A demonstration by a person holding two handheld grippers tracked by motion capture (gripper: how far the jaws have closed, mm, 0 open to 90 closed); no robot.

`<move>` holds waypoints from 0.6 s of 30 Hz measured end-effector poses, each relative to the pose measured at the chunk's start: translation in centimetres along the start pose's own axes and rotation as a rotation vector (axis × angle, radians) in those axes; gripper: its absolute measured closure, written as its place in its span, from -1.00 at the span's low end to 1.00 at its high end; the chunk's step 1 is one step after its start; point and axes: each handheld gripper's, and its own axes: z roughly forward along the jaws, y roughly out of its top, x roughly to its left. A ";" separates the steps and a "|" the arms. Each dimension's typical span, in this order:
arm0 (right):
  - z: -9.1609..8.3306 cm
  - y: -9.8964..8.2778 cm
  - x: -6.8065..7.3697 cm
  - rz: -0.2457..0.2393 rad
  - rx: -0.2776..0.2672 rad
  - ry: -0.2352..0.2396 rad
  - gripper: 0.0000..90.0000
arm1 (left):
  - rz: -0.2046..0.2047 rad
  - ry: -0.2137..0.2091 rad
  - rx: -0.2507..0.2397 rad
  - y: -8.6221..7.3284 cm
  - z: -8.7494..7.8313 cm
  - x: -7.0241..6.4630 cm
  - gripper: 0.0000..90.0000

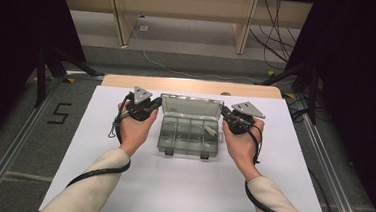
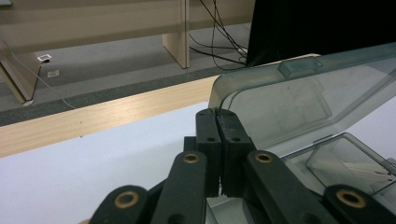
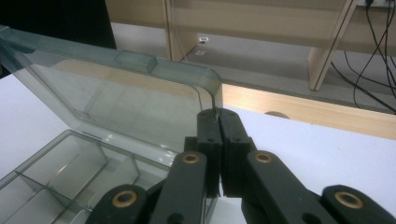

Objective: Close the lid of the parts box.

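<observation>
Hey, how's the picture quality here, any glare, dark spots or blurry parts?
High view: dark at both sides, table evenly bright, no hard shadows. Left gripper view: soft reflections on the clear lid, left claw slightly blurred up close. Right gripper view: lid sharp, mild sheen.

Smoky grey clear box [image 1: 190,128], white table sheet [image 1: 180,185], black fingers [image 2: 208,135]

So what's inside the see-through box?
The open box has divider walls making small compartments, and one holds a small pale piece. The others look empty, though tinted plastic and the lid make that hard to confirm.
</observation>
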 end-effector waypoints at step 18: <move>-0.8 -0.6 0.4 -0.011 0.005 0.008 0.98 | 0.027 -0.008 -0.002 -0.7 -0.7 -0.2 0.94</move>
